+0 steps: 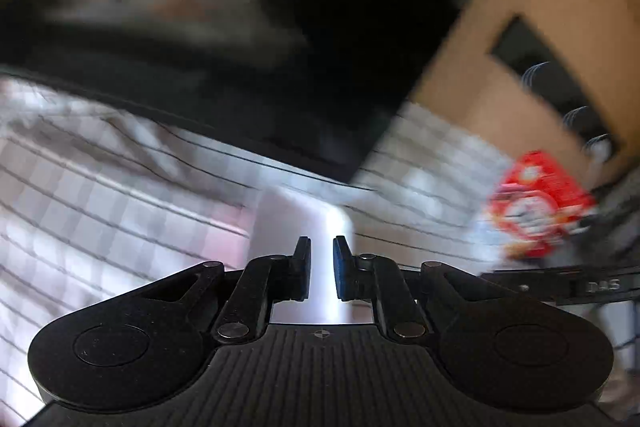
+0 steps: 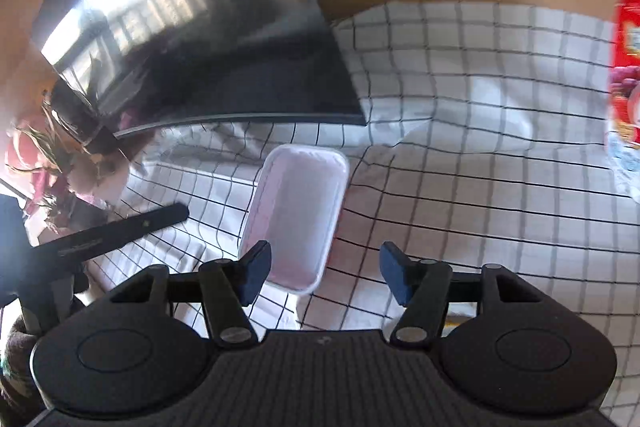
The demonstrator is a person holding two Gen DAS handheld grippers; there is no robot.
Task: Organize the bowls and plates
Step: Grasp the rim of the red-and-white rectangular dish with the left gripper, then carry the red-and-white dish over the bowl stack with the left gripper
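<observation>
A white rectangular tray point(image 2: 296, 211) lies empty on the checked tablecloth point(image 2: 480, 187). My right gripper point(image 2: 325, 271) hovers open over the tray's near end, which shows between the fingers, closer to the left one; neither pad touches it. In the blurred left wrist view, a pale shape that may be the same tray point(image 1: 296, 223) lies beyond my left gripper point(image 1: 322, 263). Those fingers stand almost together with a thin gap and nothing between them. No plates or bowls are in sight.
A black glossy slab point(image 2: 208, 67) lies on the cloth behind the tray, also seen as a dark slab point(image 1: 240, 87). A cardboard box point(image 1: 540, 7) stands at the right, a red packet point(image 1: 536, 203) beside it. Flowers point(image 2: 60, 155) sit at the far left.
</observation>
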